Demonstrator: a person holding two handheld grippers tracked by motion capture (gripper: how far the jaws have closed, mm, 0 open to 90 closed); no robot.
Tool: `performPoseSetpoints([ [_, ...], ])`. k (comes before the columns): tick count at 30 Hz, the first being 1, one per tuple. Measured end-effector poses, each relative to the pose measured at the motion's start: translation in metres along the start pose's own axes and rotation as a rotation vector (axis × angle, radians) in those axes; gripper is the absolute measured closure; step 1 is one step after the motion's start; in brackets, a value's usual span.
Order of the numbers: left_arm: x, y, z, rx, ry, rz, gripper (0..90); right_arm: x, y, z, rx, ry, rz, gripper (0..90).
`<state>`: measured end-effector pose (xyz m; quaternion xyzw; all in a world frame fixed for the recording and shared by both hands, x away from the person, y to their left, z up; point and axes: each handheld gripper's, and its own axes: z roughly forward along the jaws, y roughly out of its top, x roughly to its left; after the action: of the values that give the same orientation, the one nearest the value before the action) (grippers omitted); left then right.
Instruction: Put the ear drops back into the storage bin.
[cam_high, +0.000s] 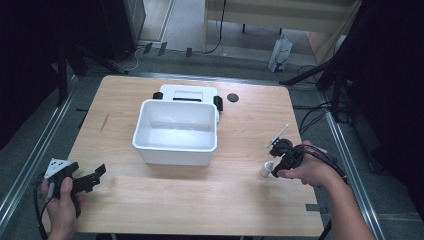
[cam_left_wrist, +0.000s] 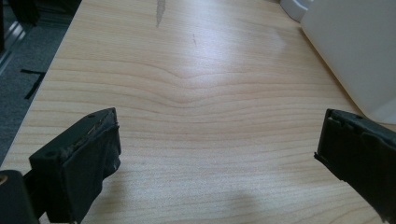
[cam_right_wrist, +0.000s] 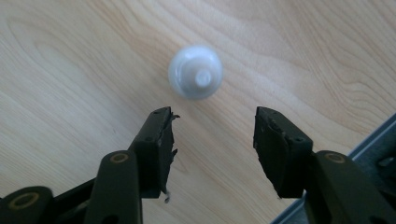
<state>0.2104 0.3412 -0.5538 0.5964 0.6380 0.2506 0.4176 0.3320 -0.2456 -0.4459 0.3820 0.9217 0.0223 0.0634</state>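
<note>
Pale wood tabletop (cam_high: 150, 200), dark room all round, and a white tub (cam_high: 175, 132) sitting near the middle with a white lid-like piece (cam_high: 187, 92) just behind it. Over on the person's right side, the right gripper (cam_high: 281, 159) is tipped down over a small white bottle (cam_high: 266, 169) standing on the table — in the right gripper view that bottle (cam_right_wrist: 195, 72) is seen nearly end-on, cap toward the camera, so its long axis runs upright, roughly along the line of the jaws. Those jaws stand moderately apart with nothing between them, and the bottle lies just ahead of the tips, a touch toward the left-hand jaw in that view. That's the relation to watch: a short push forward looks enough to bracket it. A thin white stick (cam_high: 278, 135) lies near, beyond the hand. The left gripper (cam_high: 97, 172) sits well apart at the near left corner, jaws spread wide over bare wood — clearly the farther hand here.
</note>
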Motion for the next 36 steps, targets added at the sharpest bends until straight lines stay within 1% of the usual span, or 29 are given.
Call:
performPoseSetpoints([
  [1, 0.0, 0.0, 0.0, 0.001, -0.001, 0.001, 0.4, -0.001, 0.005, -0.003, 0.002, 0.024, 0.016, 52.1],
  [2, 0.0, 0.0, 0.0, 0.001, 0.0, 0.001, 0.4, -0.001, 0.005, -0.003, 0.002, 0.024, 0.016, 52.1],
  [3, 0.0, 0.0, 0.0, 0.001, -0.001, 0.001, 0.4, -0.001, 0.009, -0.004, 0.002, 0.05, 0.029, 54.2],
  [4, 0.0, 0.0, 0.0, 0.001, -0.001, 0.001, 0.4, -0.001, 0.009, -0.004, 0.002, 0.05, 0.029, 54.2],
  [5, 0.0, 0.0, 0.0, 0.001, -0.001, 0.001, 0.4, 0.0, 0.013, -0.005, 0.007, 0.069, 0.027, 54.7],
  [7, 0.0, 0.0, 0.0, 0.001, -0.001, 0.001, 0.4, 0.001, 0.016, -0.003, 0.013, 0.065, 0.03, 56.8],
  [8, 0.0, 0.0, 0.0, 0.001, -0.001, 0.001, 0.4, 0.002, 0.017, -0.002, 0.026, 0.053, 0.028, 57.1],
  [9, 0.0, 0.0, 0.0, 0.001, -0.001, 0.002, 0.4, 0.002, 0.019, -0.001, 0.027, 0.047, 0.034, 57.6],
  [10, 0.0, 0.0, 0.0, 0.001, -0.001, 0.002, 0.4, 0.002, 0.019, -0.001, 0.027, 0.047, 0.034, 57.6],
  [11, 0.0, 0.0, 0.0, 0.001, -0.001, 0.001, 0.4, 0.0, 0.022, -0.001, 0.03, 0.055, 0.05, 59.7],
  [12, 0.0, 0.0, 0.0, 0.001, -0.001, 0.001, 0.4, 0.0, 0.022, -0.001, 0.03, 0.055, 0.05, 59.7],
  [13, 0.0, 0.0, 0.0, 0.002, -0.001, 0.001, 0.4, -0.001, 0.024, -0.001, 0.024, 0.062, 0.06, 61.6],
  [17, 0.0, 0.0, 0.0, 0.002, -0.001, -0.001, 0.4, -0.001, 0.027, 0.002, 0.025, 0.061, 0.077, 63.0],
  [20, 0.0, 0.0, 0.0, 0.001, -0.001, -0.001, 0.4, -0.001, 0.027, 0.004, 0.03, 0.058, 0.078, 63.9],
  [22, 0.0, 0.0, 0.0, 0.002, -0.002, -0.002, 0.4, -0.002, 0.027, 0.006, 0.021, 0.062, 0.077, 67.7],
  [23, 0.0, 0.0, 0.0, 0.002, -0.001, -0.001, 0.4, -0.002, 0.027, 0.007, 0.011, 0.068, 0.088, 71.0],
  [24, 0.0, 0.0, 0.0, 0.001, -0.002, -0.001, 0.4, -0.002, 0.027, 0.008, 0.007, 0.066, 0.086, 71.0],
  [28, 0.0, 0.0, 0.0, 0.002, -0.002, -0.002, 0.4, -0.003, 0.028, 0.009, 0.009, 0.077, 0.105, 71.5],
  [29, 0.0, 0.0, 0.0, 0.001, -0.001, -0.001, 0.4, -0.003, 0.028, 0.009, 0.013, 0.082, 0.113, 71.6],
  [31, 0.0, 0.0, 0.0, 0.001, -0.001, 0.0, 0.4, -0.003, 0.029, 0.008, 0.022, 0.077, 0.11, 71.8],
  [34, 0.0, 0.0, 0.0, 0.001, -0.001, 0.0, 0.4, -0.006, 0.032, 0.0, -0.024, 0.077, 0.107, 72.0],
  [35, 0.0, 0.0, 0.0, 0.001, -0.001, 0.001, 0.4, -0.006, 0.032, 0.0, -0.024, 0.077, 0.107, 72.0],
  [36, 0.0, 0.0, 0.0, 0.002, 0.0, 0.002, 0.4, -0.007, 0.033, -0.004, -0.034, 0.079, 0.108, 72.0],
])
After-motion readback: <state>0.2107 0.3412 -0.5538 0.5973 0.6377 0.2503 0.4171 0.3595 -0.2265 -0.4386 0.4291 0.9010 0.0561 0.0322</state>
